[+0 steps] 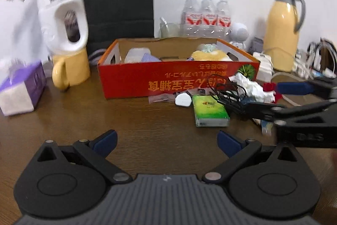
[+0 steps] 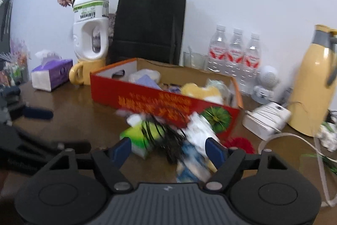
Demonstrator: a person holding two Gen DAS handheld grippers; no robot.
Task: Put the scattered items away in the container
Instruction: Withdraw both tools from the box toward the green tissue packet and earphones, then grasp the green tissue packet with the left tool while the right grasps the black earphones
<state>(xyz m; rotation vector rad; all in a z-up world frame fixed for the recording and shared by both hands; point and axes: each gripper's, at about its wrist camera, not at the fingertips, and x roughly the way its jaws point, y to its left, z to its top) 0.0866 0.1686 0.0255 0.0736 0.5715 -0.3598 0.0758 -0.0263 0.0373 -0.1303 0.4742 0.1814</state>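
A red cardboard box stands on the brown table and holds several soft items. In front of its right end lies a pile: a green tissue pack, a tangled black cable, crumpled white paper, a small white round case and a red knitted piece. My left gripper is open and empty over bare table. My right gripper is open, its jaws either side of the cable and the paper.
A purple tissue box, a yellow mug under a white jug, a black paper bag, three water bottles, a yellow thermos, a white charger block and loose cords crowd the back and right.
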